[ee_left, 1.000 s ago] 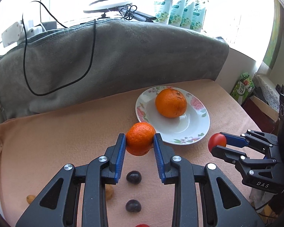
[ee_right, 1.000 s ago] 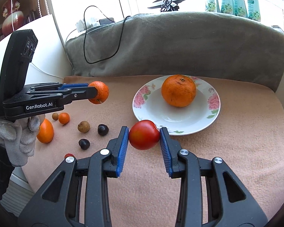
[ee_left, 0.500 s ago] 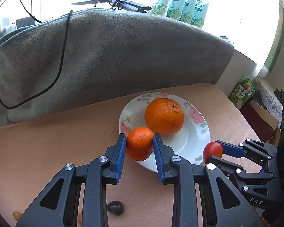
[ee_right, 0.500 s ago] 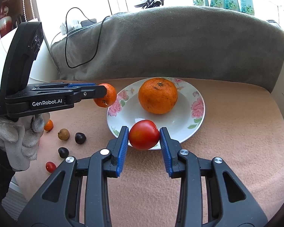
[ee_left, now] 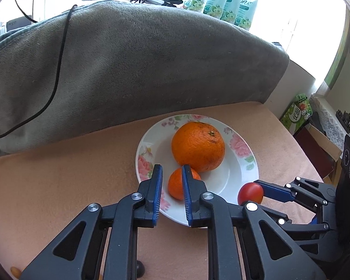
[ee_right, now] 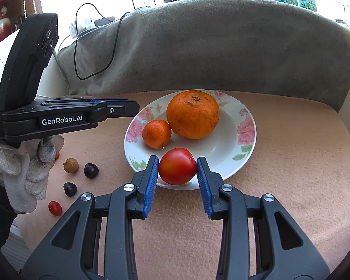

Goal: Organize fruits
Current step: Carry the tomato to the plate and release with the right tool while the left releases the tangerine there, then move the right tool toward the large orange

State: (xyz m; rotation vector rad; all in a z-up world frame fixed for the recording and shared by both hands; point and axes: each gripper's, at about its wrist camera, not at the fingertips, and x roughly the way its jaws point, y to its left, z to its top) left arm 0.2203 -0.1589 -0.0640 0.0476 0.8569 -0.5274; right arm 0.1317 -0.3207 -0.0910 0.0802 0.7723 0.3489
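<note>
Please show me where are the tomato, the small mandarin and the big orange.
tomato (ee_right: 177, 166), right wrist view, middle of its skin
small mandarin (ee_right: 156, 133), right wrist view, its top
big orange (ee_left: 197, 146), left wrist view, its middle

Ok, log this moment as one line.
left jaws: shut, empty, beside plate | right jaws: shut on tomato at plate's near rim | on plate: orange, mandarin | on cloth: cherry tomato, longan

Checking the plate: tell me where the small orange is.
Right wrist view: the small orange lies on the plate, left side, against the big orange.
</note>
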